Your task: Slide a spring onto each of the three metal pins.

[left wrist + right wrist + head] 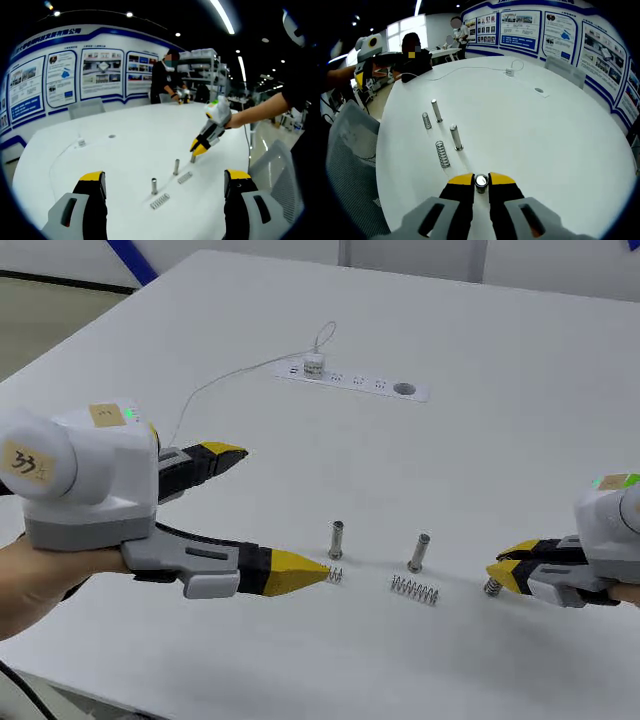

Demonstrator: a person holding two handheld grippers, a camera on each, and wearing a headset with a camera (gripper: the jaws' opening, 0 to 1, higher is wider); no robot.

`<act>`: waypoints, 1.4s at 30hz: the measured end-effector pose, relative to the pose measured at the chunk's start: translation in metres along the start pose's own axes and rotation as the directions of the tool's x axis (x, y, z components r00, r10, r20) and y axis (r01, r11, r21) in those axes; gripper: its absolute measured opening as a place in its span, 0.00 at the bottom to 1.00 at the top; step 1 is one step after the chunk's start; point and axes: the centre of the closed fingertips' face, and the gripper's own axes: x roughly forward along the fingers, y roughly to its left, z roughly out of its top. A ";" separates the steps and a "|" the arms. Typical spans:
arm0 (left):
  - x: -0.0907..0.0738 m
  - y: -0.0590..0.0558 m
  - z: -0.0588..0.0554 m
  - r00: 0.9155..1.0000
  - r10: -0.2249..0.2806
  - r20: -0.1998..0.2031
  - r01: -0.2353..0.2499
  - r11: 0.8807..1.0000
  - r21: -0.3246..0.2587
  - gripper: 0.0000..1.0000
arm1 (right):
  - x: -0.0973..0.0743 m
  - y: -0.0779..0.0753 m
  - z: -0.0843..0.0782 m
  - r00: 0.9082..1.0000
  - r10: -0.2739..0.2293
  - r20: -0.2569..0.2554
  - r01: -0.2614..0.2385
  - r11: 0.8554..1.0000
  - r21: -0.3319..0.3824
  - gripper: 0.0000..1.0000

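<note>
- The left gripper [278, 512] is at the left of the white table [500, 450] with its jaws spread wide and nothing between them. One yellow tip is raised and the other is low over the tabletop.
- That lower tip sits just beside the short spring [334, 575], which lies flat on the table. In the head view the tip hides the spring's left end.
- The left pin [336, 539] stands upright and bare just behind the short spring.
- Well behind the pins lies a power strip [355, 381]. A small white plug [313, 365] sits on it, and a white cable [230, 375] trails from there toward the left gripper.
- The long spring [414, 589] lies flat near the front edge. The middle pin [419, 552] stands upright and bare just behind it.
- The third pin [492, 587] stands at the right, and what look like coils wrap its lower part. The right gripper [499, 571] has its jaws pressed in on this pin from both sides. The right gripper view shows the pin's round top between the yellow tips.
- In the head view the right gripper's jaws hide the upper part of the third pin.
- In the left gripper view, a person [167, 75] stands at another table far behind, before a wall of display boards [65, 75].
</note>
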 end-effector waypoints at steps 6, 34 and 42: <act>0.000 -0.001 -0.003 1.000 -0.002 -0.013 0.002 1.000 0.001 1.00 | 0.001 0.001 -0.003 1.000 0.000 -0.009 -0.001 1.000 -0.007 0.12; -0.007 -0.004 -0.002 1.000 0.008 -0.018 -0.008 1.000 0.003 1.00 | 0.002 -0.005 -0.004 1.000 -0.018 -0.010 0.017 0.999 -0.033 0.12; -0.010 -0.008 0.005 1.000 0.015 0.003 -0.015 1.000 0.004 1.00 | -0.005 -0.009 0.006 0.999 -0.036 0.008 0.036 0.999 -0.040 0.15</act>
